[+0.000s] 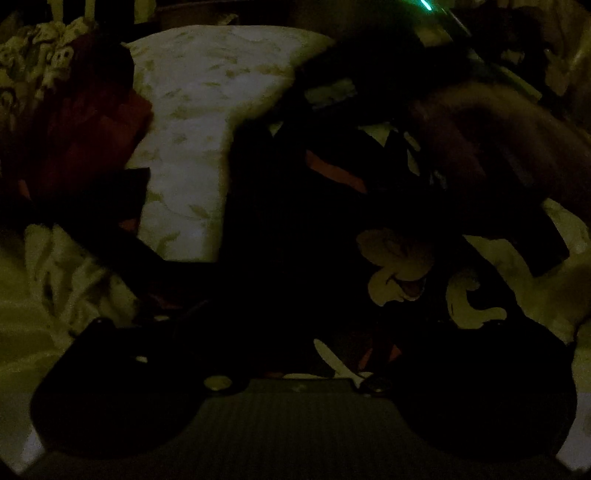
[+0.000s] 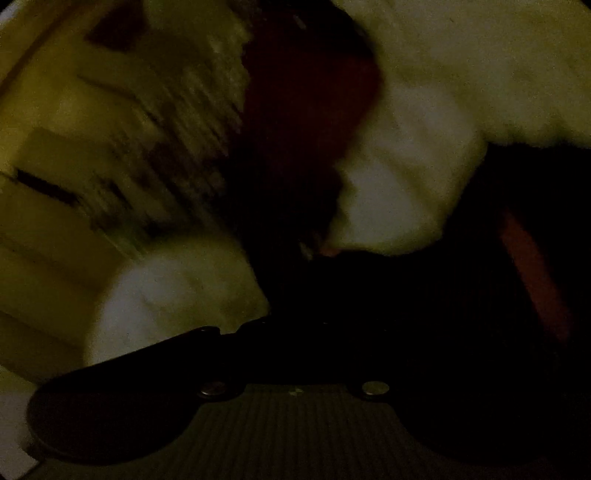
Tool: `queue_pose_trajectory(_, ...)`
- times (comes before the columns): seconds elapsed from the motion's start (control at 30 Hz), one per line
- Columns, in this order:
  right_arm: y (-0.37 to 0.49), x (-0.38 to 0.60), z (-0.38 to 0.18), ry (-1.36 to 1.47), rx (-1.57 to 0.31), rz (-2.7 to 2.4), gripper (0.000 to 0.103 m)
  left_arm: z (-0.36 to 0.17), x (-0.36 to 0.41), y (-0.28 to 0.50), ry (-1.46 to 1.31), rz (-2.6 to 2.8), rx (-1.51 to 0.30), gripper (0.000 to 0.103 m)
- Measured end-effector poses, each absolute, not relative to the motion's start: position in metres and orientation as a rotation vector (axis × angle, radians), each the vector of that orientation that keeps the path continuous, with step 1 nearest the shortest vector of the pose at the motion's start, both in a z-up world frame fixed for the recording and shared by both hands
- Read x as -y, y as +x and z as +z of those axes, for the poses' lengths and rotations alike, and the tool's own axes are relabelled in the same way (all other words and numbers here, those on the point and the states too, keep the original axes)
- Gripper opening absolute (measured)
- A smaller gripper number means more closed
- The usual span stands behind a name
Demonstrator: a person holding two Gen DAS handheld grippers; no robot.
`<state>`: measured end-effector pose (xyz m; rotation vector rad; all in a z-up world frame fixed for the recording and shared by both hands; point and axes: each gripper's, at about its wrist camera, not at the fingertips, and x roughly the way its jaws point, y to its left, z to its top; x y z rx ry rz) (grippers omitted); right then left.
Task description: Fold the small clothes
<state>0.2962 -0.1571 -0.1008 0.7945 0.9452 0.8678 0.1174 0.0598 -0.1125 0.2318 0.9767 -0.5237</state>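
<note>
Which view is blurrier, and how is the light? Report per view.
Left wrist view: very dim with a yellow-green cast, fairly sharp on the pillow, the dark garment nearly black, a green glint at the top edge. Right wrist view: equally dim, but heavily motion-smeared, so the red cloth and bedding lose their edges.

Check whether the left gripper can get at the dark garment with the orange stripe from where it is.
Probably yes. The left gripper is open right above the dark garment, nothing between. The right gripper crosses only its far right side. Dim picture, so contact is unclear.
</note>
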Motion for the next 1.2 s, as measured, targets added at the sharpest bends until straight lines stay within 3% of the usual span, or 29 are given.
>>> queue_pose_trajectory(0.17, 0.360, 0.139, -0.119, 0.958, -0.875, 0.838, 0.004, -0.143, -0.057, 0.108, 0.380, -0.438, -0.989, 0.097)
queue_pose_trajectory(0.33, 0.396, 0.101, -0.161, 0.835, -0.904, 0.777, 0.004, -0.159, -0.058, 0.103, 0.439, -0.393, -0.994, 0.101)
queue_pose_trajectory(0.5, 0.400, 0.090, -0.187, 0.836, -0.914, 0.675, 0.038, -0.171, -0.071, 0.108, 0.360, -0.381, -1.042, 0.103)
queue_pose_trajectory(0.57, 0.395, 0.101, -0.172, 0.884, -0.866, 0.692, 0.086, -0.167, -0.078, 0.109, 0.313, -0.393, -1.050, 0.103)
queue_pose_trajectory(0.63, 0.381, 0.122, -0.146, 0.891, -0.796, 0.689, 0.102, -0.154, -0.082, 0.112, 0.285, -0.410, -1.067, 0.102)
queue_pose_trajectory(0.8, 0.318, 0.173, -0.072, 0.639, -0.690, 0.762, 0.102, -0.080, -0.092, 0.134, 0.123, -0.426, -0.899, 0.103)
queue_pose_trajectory(0.93, 0.275, 0.198, -0.056, 0.412, -0.691, 0.540, 0.103, -0.049, -0.091, 0.194, 0.135, -0.277, -0.804, 0.103)
queue_pose_trajectory(1.03, 0.271, 0.216, -0.070, 0.368, -0.711, 0.405, 0.103, -0.058, -0.104, 0.257, 0.048, -0.227, -0.826, 0.103)
queue_pose_trajectory(1.2, 0.296, 0.234, -0.106, 0.445, -0.789, 0.331, 0.103, -0.114, -0.129, 0.328, -0.075, -0.184, -1.042, 0.103)
